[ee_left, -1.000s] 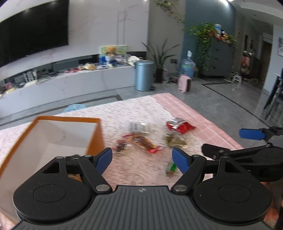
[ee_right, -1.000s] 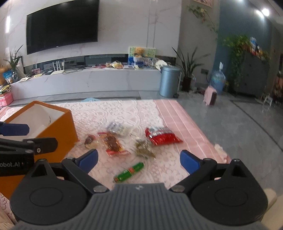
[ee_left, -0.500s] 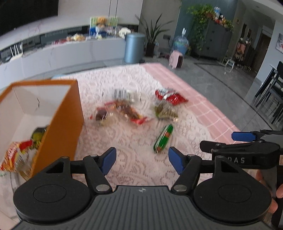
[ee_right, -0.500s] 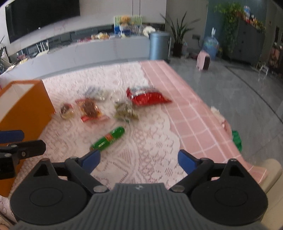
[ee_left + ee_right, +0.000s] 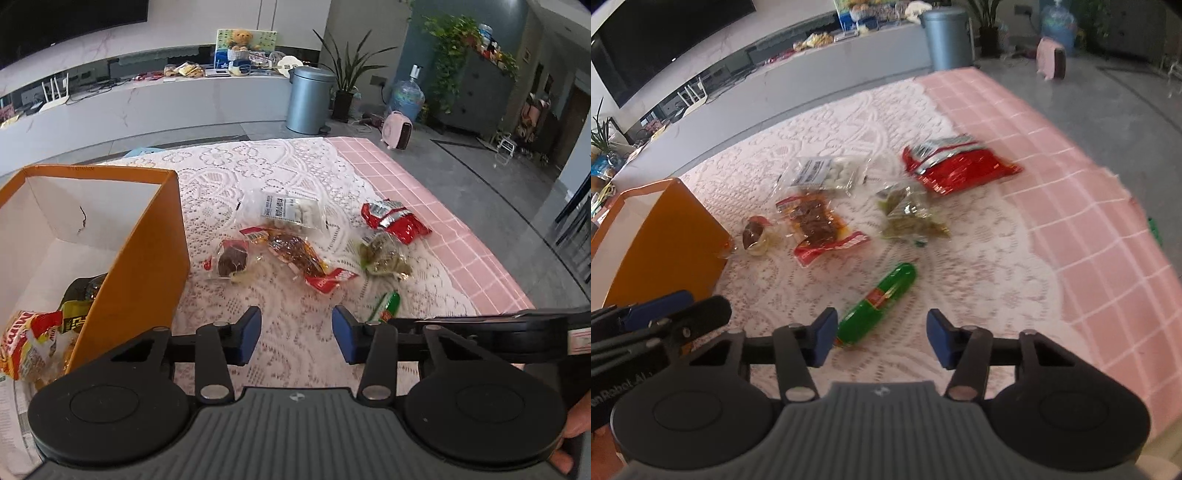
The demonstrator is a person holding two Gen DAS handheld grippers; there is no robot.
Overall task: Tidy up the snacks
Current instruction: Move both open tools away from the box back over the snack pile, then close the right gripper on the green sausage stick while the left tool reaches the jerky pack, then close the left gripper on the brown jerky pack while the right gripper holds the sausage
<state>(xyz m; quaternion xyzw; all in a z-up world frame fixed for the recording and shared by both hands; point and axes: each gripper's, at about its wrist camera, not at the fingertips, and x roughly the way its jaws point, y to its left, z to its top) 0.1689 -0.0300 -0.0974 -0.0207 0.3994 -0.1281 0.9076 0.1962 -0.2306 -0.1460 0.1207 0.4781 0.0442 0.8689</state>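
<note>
I've brought both grippers down toward the lace cloth since a second ago, and both sets of jaws have just been closing from wide to about half-open, nothing between them. My right gripper hangs just short of the green sausage stick, which I judge the next pick; my left gripper hovers over bare lace near the orange box. The box already holds a few packets; five other snacks lie loose beyond.
</note>
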